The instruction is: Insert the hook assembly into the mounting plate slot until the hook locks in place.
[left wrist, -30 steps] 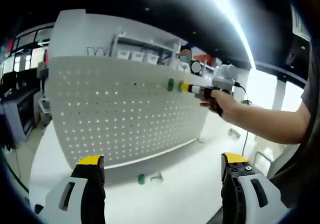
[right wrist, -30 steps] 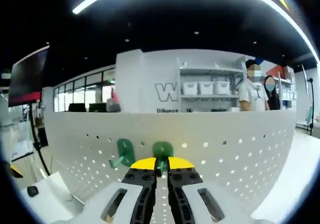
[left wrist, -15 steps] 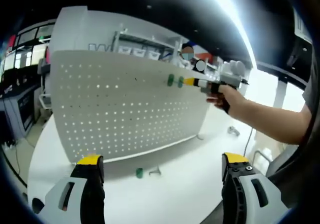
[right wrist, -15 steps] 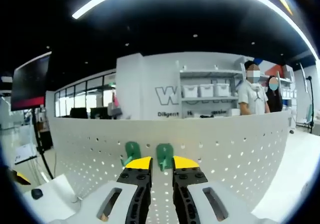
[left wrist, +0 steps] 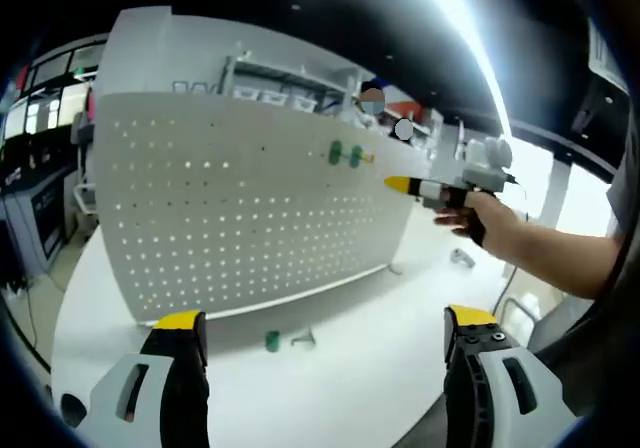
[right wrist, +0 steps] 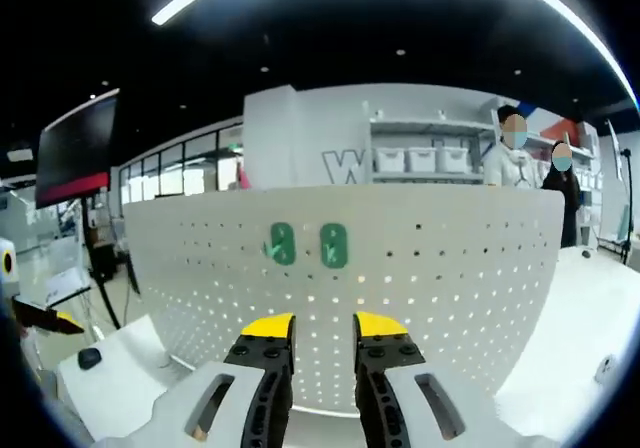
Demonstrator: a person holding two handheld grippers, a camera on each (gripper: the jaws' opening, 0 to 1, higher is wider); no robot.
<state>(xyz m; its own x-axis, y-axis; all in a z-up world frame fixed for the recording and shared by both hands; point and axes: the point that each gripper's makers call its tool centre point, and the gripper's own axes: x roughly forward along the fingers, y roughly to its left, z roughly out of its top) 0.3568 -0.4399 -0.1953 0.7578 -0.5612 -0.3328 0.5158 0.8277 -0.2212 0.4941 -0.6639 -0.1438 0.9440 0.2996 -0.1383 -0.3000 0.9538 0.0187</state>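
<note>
Standing upright on the white table [left wrist: 330, 388], the perforated white mounting plate [left wrist: 240, 208] carries two green hooks side by side near its top edge: in the right gripper view one hook [right wrist: 282, 244] sits at about 11 o'clock from the jaw tips and the second hook [right wrist: 333, 246] just beside it at about 12 o'clock. The right hand-held gripper [right wrist: 323, 324] is apart from the plate, its yellow-tipped jaws parted by a narrow gap with nothing between them. In the left gripper view that same tool appears at about 2 o'clock, held in a person's hand [left wrist: 480, 218], its yellow tip just off the plate's right end and a little below the hooks. The left hand-held gripper [left wrist: 325, 320] has its jaws spread wide and holds nothing. On the table in front of the plate, at about 6 o'clock in the left gripper view, lies a loose green hook [left wrist: 272, 341] beside a small metal piece [left wrist: 304, 339].
</note>
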